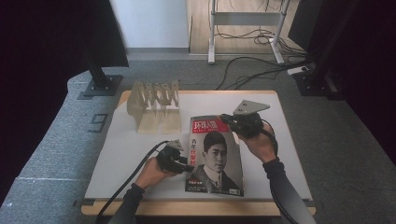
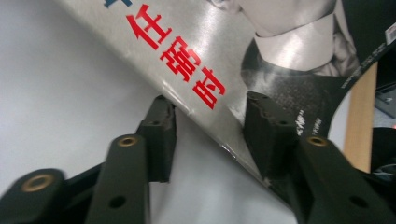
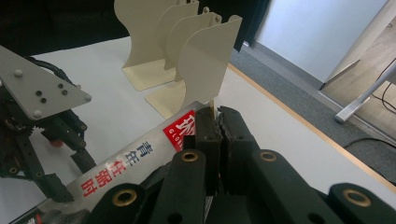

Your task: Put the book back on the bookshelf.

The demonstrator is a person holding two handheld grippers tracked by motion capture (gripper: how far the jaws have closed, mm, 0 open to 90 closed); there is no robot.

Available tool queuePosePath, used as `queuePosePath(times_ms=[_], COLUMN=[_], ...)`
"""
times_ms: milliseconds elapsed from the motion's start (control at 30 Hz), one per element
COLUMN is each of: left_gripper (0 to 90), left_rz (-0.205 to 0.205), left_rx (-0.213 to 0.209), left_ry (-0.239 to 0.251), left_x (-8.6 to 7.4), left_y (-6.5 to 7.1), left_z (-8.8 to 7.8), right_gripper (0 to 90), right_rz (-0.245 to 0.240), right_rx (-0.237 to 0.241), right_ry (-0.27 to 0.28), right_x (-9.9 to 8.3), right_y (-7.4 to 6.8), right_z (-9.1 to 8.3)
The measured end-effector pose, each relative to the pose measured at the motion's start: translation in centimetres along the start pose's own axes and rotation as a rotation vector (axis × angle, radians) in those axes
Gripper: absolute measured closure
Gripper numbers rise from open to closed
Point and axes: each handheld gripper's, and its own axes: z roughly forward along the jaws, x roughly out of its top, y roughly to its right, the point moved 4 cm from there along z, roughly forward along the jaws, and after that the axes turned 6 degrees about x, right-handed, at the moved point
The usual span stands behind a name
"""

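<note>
Table [image 1: 140, 154] carries a cream file rack [image 1: 155, 106] at eleven o'clock. Magazine [image 1: 215, 156] lies just right of centre, cover up. Right gripper [image 1: 233, 122], at the magazine's one o'clock corner, is clamped tight on it. Left gripper [image 1: 187, 167], at nine o'clock, straddles the spine edge, jaws parted, not yet pressing.

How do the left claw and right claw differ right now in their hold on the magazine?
The right claw is shut on the magazine at its top edge; the left claw straddles the left edge, jaws apart, one under, one over the cover. The right claw is nearer the cream file rack; the left claw is nearer the person. Both have black jaws.
</note>
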Motion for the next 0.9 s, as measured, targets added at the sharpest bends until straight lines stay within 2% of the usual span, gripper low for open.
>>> queuePosePath(times_ms=[233, 467, 500, 533, 567, 600, 633, 700, 867, 900], left_gripper=[56.7, 49.7, 47.6, 44.0, 41.8, 41.5, 41.1, 41.4, 56.7, 59.6], left_rz=[0.014, 0.086, 0.082, 0.045, 0.045, 0.026, 0.026, 0.024, -0.005, 0.016], left_rx=[-0.003, -0.085, -0.094, -0.111, -0.111, -0.138, -0.148, -0.163, -0.215, -0.224], left_ry=[-0.007, -0.054, -0.056, -0.067, -0.067, -0.063, -0.062, -0.062, -0.076, -0.067], left_x=[0.2, 0.6, 0.7, 0.9, 0.9, 1.1, 1.2, 1.3, 1.6, 1.8], left_y=[0.1, 0.8, 0.8, 0.5, 0.5, 0.3, 0.2, 0.3, 0.3, 0.5], left_z=[0.0, 0.9, 1.1, 1.6, 1.6, 2.1, 2.3, 2.4, 2.2, 1.9], right_gripper=[85.9, 85.9, 85.9, 86.0, 86.0, 85.9, 86.0, 85.9, 86.0, 86.0], right_rz=[-0.01, -0.019, -0.021, -0.024, -0.024, -0.025, -0.025, -0.024, -0.022, -0.021], right_rx=[0.003, 0.014, 0.012, 0.011, 0.011, 0.013, 0.011, 0.012, 0.011, 0.01], right_ry=[-0.001, 0.013, 0.014, 0.012, 0.012, 0.014, 0.015, 0.017, 0.025, 0.028], right_x=[0.1, 0.3, 0.4, 0.4, 0.4, 0.4, 0.4, 0.4, 0.4, 0.4], right_y=[-0.1, -0.2, -0.3, -0.3, -0.3, -0.4, -0.4, -0.4, -0.1, 0.0], right_z=[-0.1, -0.3, -0.3, -0.4, -0.4, -0.4, -0.5, -0.5, -0.9, -1.0])
